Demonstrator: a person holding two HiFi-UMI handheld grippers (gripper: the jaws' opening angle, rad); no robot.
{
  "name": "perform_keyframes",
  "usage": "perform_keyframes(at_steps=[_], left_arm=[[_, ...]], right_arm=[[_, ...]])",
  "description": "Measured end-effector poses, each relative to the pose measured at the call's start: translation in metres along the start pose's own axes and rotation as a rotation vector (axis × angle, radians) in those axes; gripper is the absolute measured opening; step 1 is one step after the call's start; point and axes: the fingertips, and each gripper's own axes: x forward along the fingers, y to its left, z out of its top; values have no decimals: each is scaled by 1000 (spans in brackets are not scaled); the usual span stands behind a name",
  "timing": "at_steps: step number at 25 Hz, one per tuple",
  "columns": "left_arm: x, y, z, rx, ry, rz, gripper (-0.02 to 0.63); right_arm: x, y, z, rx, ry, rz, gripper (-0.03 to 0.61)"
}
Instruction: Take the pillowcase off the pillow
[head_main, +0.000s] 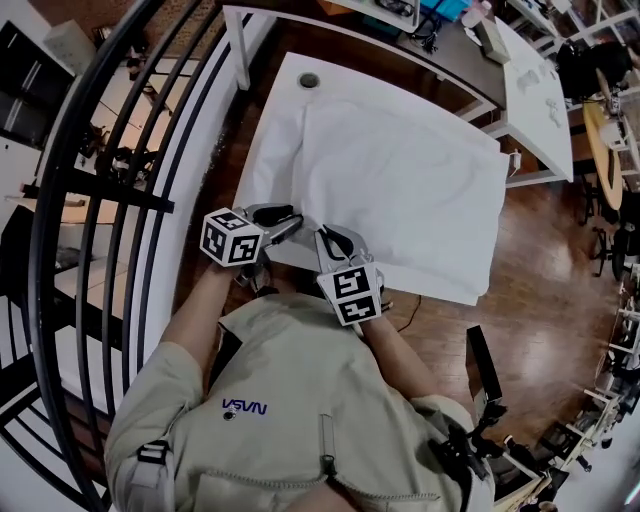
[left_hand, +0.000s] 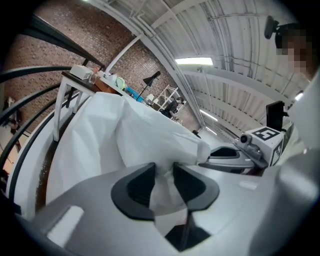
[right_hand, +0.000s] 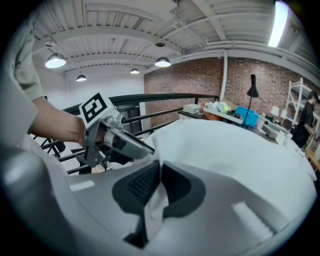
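One white pillowcase (head_main: 400, 190) lies on one white table (head_main: 290, 75). It looks puffy, as if the pillow is inside it, but the pillow itself cannot be seen. The pillowcase covers most of the table top. The table has one round hole (head_main: 308, 80) near its far corner.

There are two grippers, and a person holds one in each hand. Both are at the near edge of the pillowcase, close beside each other. Each gripper has one cube with black and white squares on it, so there are two cubes (head_main: 232, 237).

The left gripper (head_main: 290, 222) has two dark fingers (left_hand: 141, 184). They are clamped on a bunched fold of the pillowcase, and the white cloth fills the gap between them. More cloth rises in a big fold just past the fingers.

The right gripper (head_main: 325, 238) also has two dark fingers (right_hand: 142, 184). They are pressed together on a thin bit of the pillowcase's edge. A small strip of cloth hangs down between them.

Each gripper view shows the other gripper just beside it, touching the same edge of the cloth.

Black railing bars (head_main: 110, 170) curve along the left side. The floor (head_main: 540, 290) is brown wood. One more white table (head_main: 535, 95) stands behind, at the right.
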Motion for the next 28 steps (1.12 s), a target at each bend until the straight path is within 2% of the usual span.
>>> perform_keyframes(at_steps=[3, 5, 7, 11, 15, 18, 21, 28], left_arm=[[4, -3, 18, 47, -9, 13, 23], [-2, -5, 41, 83, -62, 24, 9], [-10, -5, 63, 80, -121, 35, 6], [-11, -4, 81, 91, -148, 48, 6], [-33, 20, 97, -44, -269, 99, 5], [-44, 20, 93, -50, -263, 80, 6], [-50, 18, 81, -79, -268, 71, 6], [-45, 17, 25, -144, -225, 89, 6]], right_arm=[[-4, -5, 2, 8, -10, 3, 14], [-9, -9, 6, 15, -26, -6, 14], [-17, -14, 8, 23, -43, -17, 14], [-27, -29, 6, 33, -38, -49, 14], [-43, -57, -22, 87, 24, -146, 6], [-48, -85, -41, 127, 51, -228, 6], [-36, -95, -45, 111, 77, -273, 6], [-11, -99, -79, 78, 197, -294, 6]])
